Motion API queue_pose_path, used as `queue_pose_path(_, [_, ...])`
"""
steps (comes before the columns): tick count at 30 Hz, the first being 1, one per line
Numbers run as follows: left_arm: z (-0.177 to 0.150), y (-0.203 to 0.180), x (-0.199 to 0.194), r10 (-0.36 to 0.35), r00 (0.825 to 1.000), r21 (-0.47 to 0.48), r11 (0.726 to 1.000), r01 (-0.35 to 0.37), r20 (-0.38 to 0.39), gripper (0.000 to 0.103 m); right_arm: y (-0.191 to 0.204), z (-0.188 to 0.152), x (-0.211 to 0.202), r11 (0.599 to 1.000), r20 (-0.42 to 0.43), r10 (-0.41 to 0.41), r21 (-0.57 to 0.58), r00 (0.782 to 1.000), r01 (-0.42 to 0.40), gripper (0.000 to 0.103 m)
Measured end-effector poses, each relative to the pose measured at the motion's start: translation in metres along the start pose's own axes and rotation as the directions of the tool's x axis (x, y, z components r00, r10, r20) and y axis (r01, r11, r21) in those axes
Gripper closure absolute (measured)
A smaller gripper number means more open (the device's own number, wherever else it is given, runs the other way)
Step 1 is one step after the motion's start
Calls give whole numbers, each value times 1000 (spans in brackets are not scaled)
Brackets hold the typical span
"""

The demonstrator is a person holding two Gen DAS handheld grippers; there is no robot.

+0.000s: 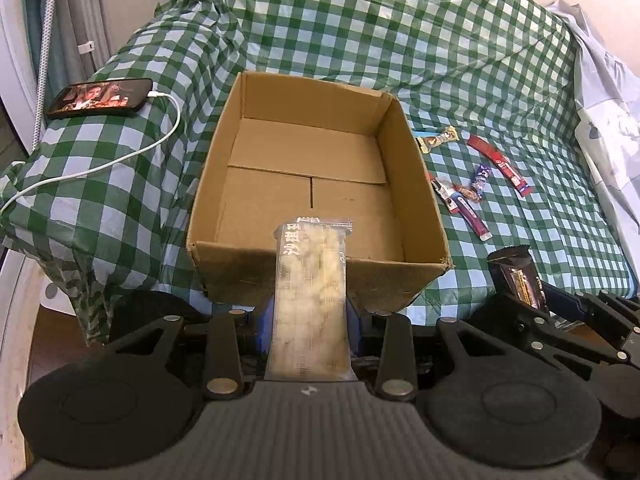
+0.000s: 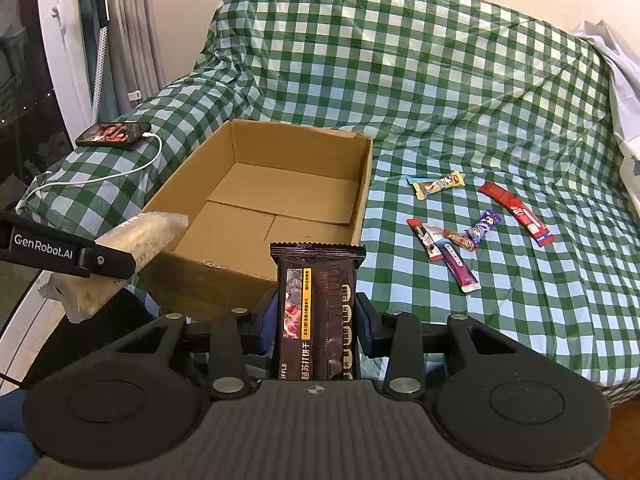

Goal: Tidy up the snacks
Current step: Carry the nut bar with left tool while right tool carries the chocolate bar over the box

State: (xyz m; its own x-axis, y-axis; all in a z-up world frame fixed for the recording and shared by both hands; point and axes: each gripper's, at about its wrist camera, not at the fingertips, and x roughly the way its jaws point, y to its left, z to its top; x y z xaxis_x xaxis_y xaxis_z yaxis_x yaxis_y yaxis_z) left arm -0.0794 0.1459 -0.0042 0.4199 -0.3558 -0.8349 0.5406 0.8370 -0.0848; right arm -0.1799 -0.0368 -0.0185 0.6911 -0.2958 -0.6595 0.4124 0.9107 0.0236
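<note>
- The cardboard box (image 1: 316, 184), mid-frame, is seen with nothing inside.
- A pale snack pack (image 1: 310, 300) is pinched by the left gripper (image 1: 310, 320).
- A dark biscuit pack (image 2: 316, 312) is pinched by the right gripper (image 2: 316, 324).

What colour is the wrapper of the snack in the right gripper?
Dark brown, with a yellow label strip; the snack shows best in the right wrist view.

The side of the left hand-held gripper (image 2: 116, 268) carries white lettering reading "GenRobot.AI". The dark brown snack pack (image 2: 318, 316) shows the letters "FFLE" at its lower left, beside a line of white Chinese characters and a yellow strip of small Chinese print too fine to read. The clear snack pack (image 1: 310, 300) has white Chinese characters running down its left edge. Print on the small wrappers (image 2: 472, 232) lying on the checked cloth is too small to read.
</note>
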Motion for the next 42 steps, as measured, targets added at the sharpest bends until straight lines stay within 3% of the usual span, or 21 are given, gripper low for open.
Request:
queue_pose_path(25, [27, 9, 34, 44, 998, -5, 999, -44, -45, 63, -5, 22, 35, 1000, -39, -13, 3, 999, 13, 62])
queue_pose_path(42, [75, 15, 87, 77, 993, 20, 997, -76, -86, 63, -7, 57, 100, 1000, -84, 15, 10, 996, -14, 62])
